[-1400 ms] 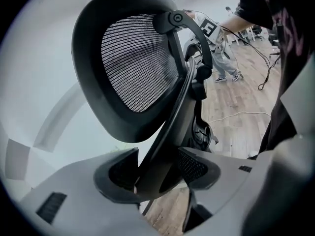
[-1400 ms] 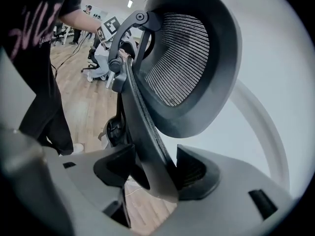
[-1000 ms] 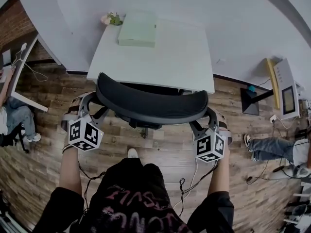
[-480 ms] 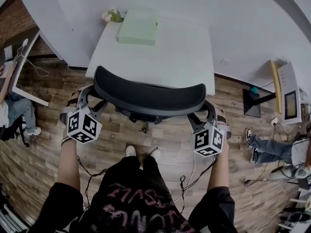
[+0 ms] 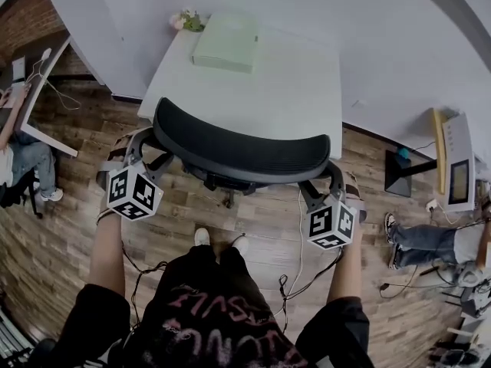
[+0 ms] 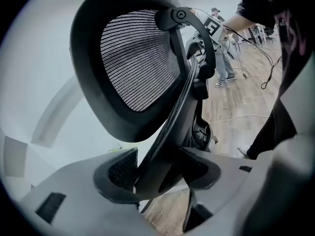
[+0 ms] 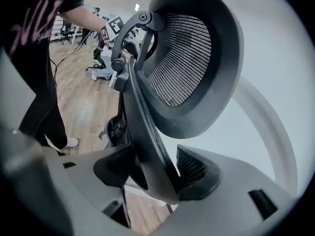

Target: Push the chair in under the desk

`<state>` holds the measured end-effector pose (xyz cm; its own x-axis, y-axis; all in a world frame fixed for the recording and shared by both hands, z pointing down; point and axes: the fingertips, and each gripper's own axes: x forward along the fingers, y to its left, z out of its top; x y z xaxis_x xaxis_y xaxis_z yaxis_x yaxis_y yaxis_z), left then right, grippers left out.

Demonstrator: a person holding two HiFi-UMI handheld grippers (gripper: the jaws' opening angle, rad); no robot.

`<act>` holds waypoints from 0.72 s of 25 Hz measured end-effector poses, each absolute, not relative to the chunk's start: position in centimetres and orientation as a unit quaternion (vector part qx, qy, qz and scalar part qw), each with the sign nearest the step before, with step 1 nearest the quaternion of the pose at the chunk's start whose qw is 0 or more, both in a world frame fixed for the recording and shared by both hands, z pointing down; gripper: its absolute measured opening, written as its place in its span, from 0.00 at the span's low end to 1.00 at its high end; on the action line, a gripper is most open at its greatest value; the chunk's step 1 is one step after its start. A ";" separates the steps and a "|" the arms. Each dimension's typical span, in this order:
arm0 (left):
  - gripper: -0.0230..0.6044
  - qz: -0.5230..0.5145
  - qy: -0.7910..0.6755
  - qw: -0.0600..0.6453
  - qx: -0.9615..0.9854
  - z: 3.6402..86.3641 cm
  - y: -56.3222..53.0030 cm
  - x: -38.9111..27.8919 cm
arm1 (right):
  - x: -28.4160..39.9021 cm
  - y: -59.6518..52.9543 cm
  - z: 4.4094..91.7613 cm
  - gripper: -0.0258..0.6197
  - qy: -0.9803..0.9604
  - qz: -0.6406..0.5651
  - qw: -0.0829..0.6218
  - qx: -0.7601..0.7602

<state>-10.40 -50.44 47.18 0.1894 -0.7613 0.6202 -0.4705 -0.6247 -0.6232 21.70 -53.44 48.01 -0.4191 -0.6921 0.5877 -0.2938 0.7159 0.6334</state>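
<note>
You had the left tool [image 6: 156, 167] clamped on the left rim of the chair [image 5: 238, 156] back, and the right tool [image 7: 153, 170] clamped on the right rim. The chair stood at frame centre, against the near edge of the surface [image 5: 257, 90]. The rims looked stiff and the mesh yielding, so the rims were the correct hold.

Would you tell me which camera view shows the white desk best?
The head view: the desk's top shows almost whole beyond the chair. The gripper views are filled by the chair's back; no desk is clearly seen.
</note>
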 end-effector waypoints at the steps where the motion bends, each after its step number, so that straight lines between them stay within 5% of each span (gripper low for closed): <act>1: 0.45 -0.490 0.407 0.148 -0.756 47.2 -50.4 -10.4 | 21.7 -53.4 48.1 0.45 -0.812 -0.224 0.445 0.303; 18: 0.47 -0.497 0.438 0.141 -0.736 47.3 -49.3 -10.1 | 22.1 -51.8 47.2 0.45 -0.842 -0.212 0.392 0.304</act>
<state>-10.08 -49.33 47.25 0.1230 -0.7849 0.6073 -0.5045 -0.5764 -0.6428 22.10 -51.83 47.20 -0.5084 -0.6786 0.5302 -0.3458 0.7247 0.5960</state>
